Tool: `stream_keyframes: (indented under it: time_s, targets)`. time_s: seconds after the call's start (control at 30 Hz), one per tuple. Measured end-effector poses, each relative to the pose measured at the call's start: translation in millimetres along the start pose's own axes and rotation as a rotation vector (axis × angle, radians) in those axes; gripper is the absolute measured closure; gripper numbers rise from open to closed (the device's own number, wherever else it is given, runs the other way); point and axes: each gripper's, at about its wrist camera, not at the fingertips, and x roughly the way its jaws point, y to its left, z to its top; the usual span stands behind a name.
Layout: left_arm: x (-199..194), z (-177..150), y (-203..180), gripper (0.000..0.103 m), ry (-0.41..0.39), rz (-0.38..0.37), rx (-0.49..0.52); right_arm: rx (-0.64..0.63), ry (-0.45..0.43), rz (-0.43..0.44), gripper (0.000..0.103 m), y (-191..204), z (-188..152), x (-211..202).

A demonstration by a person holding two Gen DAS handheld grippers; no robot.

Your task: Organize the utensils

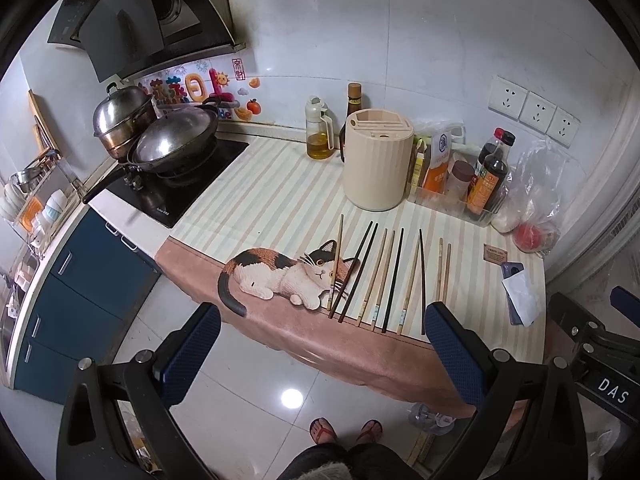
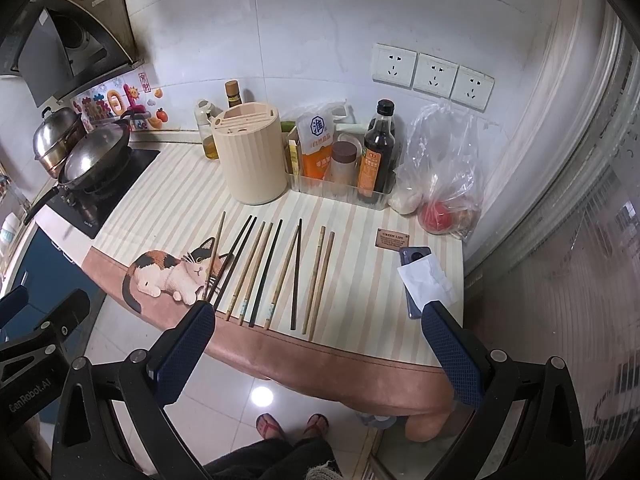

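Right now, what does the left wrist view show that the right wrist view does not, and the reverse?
Only the left wrist view shows the dish rack with bowls at the far left, and the right tongs at its right edge.

Only the right wrist view shows the glass door on the right, and the left tongs at its left edge.

Both show the row of chopsticks on the striped mat, the beige holder, the wok and the phone. Both tongs are open and empty.
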Motion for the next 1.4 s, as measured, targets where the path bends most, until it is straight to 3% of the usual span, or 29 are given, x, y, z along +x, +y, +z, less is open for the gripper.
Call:
stream_keyframes:
  time_s: [1.4]
  targets:
    - [1.7,2.0,-1.4,0.000,-0.006,0.008,0.007,-0.003,-0.006,0.002,0.000,6.4,5.0,-5.7]
